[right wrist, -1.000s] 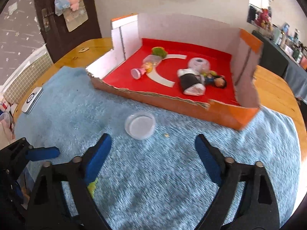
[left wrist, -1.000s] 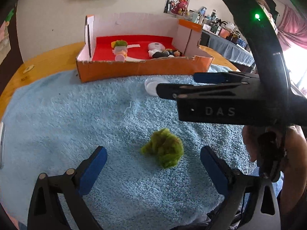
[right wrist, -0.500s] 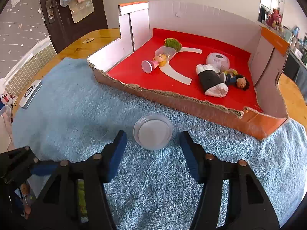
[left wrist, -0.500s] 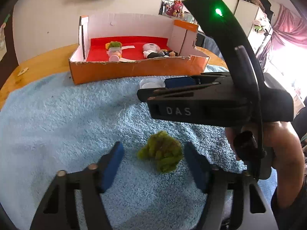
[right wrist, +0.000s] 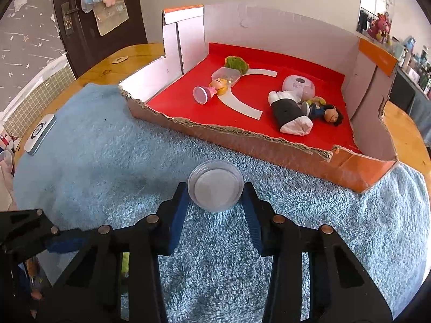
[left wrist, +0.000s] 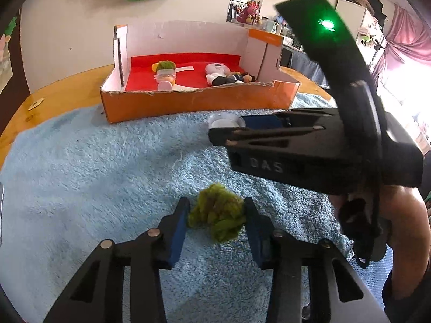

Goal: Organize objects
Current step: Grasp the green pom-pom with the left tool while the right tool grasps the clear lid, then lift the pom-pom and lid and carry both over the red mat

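- Left tool [left wrist: 216, 219] pinches fuzzy green clump [left wrist: 218, 218] on shaggy blue towel [left wrist: 107, 167].
- Right tool [right wrist: 215, 202] clasps round translucent plastic lid [right wrist: 215, 185] near torn cardboard box [right wrist: 269, 145].

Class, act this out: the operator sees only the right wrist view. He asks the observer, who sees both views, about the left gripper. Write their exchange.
Operator: What is the left gripper doing?
Observer: It is shut on a green fuzzy clump.
Operator: Is the clump lifted?
Observer: No, it looks to be resting on the blue towel.
Operator: Anything on the back of the right gripper?
Observer: A green light glows there.
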Demonstrator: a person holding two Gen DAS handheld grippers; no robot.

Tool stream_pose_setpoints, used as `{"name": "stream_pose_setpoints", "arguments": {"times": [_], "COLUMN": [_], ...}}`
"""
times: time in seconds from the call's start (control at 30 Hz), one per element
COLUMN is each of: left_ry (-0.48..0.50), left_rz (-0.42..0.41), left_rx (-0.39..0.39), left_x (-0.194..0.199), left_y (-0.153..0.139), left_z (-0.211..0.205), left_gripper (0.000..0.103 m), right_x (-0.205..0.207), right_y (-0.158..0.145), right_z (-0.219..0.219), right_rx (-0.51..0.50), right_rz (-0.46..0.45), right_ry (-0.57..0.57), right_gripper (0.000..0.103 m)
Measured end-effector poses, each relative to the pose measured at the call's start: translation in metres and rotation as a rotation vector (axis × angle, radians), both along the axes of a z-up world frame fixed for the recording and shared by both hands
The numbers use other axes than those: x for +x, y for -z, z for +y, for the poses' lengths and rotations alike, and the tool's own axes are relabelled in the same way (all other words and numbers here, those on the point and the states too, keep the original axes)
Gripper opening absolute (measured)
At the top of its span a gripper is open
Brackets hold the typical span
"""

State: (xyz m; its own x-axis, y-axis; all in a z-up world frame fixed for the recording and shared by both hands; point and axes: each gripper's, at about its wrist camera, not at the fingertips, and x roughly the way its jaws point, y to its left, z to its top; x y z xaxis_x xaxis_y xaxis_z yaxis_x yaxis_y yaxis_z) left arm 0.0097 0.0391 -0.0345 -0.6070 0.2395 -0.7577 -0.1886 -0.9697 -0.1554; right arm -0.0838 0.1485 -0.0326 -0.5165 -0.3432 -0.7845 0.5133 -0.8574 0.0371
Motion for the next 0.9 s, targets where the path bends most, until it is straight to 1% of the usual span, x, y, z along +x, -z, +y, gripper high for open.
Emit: {"name": "stream_pose_setpoints", "arguments": {"times": [0.23,0.47,0.73,0.8,0.9], "left_ry": [-0.028,-0.052,-0.037,-0.032,-0.027], "left_rz": [0.009,-0.002,0.009,0.013,0.025], "left_rx": [-0.020,-0.008,0.012,0.016,0.020], "left_x": [-0.008,-0.023,-0.036,-0.039,-0.044], "left_y": [-0.003,-0.001,-0.009,-0.012,-0.019], "left_z": [-0.008,-0.021,-0.021,-0.021,-0.022], "left_gripper": [0.042,0.042,0.042,0.042,0.042], "right_x": [0.007,0.017,0.030,0.033,0.033], "right_y": [-0.004,-0.008,-0.018,-0.025,-0.030], "right_z": [0.006,0.019,0.032,0.038,0.039], "right_rx": [-0.005,-0.034,-0.058,-0.079,-0.084], "right_rz": [0.003,-0.001,0.011,0.016,0.022], "right_ry": [0.012,0.036,0.059,0.070,0.071], "right_gripper": [0.039,0.039,0.039,0.039,0.039]}}
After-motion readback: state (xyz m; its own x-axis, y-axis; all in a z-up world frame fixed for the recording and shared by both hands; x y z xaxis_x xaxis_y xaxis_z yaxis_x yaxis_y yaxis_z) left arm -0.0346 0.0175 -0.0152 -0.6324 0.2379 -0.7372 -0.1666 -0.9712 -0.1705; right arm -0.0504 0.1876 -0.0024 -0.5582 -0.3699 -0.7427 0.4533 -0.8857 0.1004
